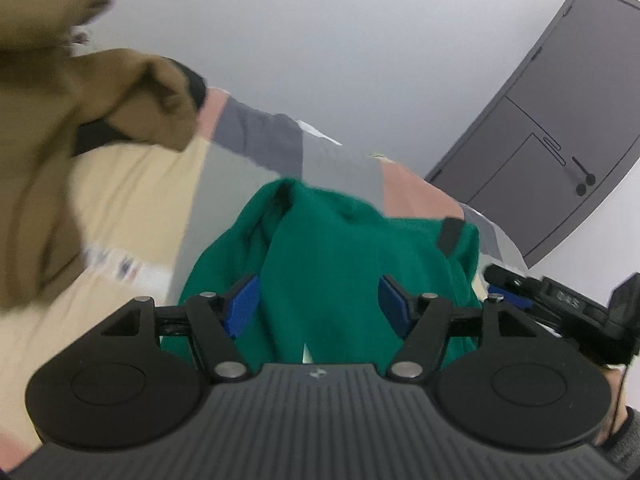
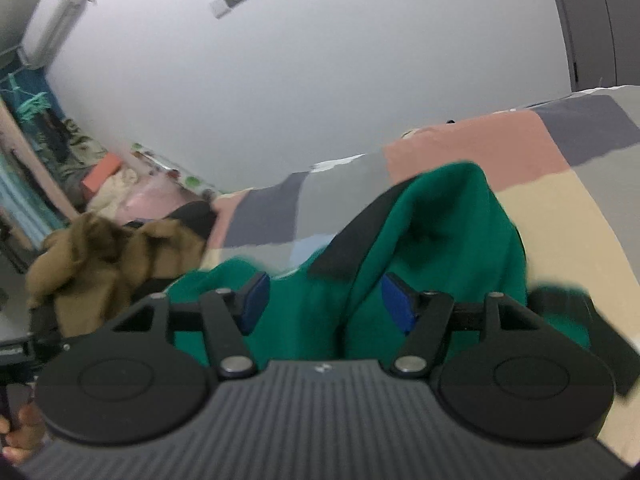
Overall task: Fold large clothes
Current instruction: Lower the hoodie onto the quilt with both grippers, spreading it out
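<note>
Left gripper (image 1: pixel 318 304): jaws wide, holding nothing, green garment (image 1: pixel 340 248) bunched just ahead on the patchwork bed cover (image 1: pixel 132 200). Right gripper (image 2: pixel 324 300): likewise wide and empty, same heap directly ahead; neither plainly nearer.

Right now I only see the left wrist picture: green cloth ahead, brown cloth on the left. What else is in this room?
Observer: An air conditioner hangs high on the wall.
Visitor: Anything lying beyond the brown clothing?
Observer: An orange box sits on a heap of bedding.
Visitor: Is the right hand-held gripper holding the green garment?
Observer: No, the right hand-held gripper is open, with the green garment lying loose ahead of it.
</note>
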Tool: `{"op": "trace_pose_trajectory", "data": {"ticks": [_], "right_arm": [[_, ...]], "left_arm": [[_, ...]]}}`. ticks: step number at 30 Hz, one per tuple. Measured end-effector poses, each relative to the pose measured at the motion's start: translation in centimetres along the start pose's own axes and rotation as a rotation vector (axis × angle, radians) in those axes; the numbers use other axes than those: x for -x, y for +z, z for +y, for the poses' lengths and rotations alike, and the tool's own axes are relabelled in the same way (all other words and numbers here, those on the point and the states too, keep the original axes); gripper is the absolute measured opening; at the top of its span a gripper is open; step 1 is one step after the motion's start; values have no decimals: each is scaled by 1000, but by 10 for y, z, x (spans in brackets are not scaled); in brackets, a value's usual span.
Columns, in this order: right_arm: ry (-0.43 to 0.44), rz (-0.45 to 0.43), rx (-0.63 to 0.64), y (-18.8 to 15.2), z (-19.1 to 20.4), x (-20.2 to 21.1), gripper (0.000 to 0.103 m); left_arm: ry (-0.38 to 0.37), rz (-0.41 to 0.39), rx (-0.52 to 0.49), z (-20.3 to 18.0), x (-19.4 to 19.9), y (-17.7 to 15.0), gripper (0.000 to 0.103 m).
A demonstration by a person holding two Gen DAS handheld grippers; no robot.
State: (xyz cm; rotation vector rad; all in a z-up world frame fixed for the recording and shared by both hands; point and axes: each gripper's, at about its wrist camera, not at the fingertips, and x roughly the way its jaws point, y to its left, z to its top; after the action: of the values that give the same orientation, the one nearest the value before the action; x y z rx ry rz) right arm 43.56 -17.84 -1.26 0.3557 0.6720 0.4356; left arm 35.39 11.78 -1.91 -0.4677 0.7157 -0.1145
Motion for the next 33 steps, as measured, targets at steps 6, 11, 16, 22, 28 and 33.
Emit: {"op": "trace_pose_trajectory", "data": {"ticks": [6, 11, 16, 22, 28, 33], "right_arm": [[63, 14, 91, -80, 40, 85, 86], [99, 69, 162, -144, 68, 126, 86], [141, 118, 235, -208, 84, 147, 86], [98, 222, 444, -259, 115, 133, 86], [-65, 230, 634, -273, 123, 118, 33], [-61, 66, 477, -220, 98, 160, 16]], "left_arm": [[68, -28, 38, -2, 71, -83, 71], [120, -21, 87, -2, 97, -136, 71], [139, 11, 102, 5, 105, -175, 71], [100, 8, 196, 20, 110, -186, 71], [86, -10, 227, 30, 112, -181, 71], [77, -18, 241, 32, 114, -179, 71]]}}
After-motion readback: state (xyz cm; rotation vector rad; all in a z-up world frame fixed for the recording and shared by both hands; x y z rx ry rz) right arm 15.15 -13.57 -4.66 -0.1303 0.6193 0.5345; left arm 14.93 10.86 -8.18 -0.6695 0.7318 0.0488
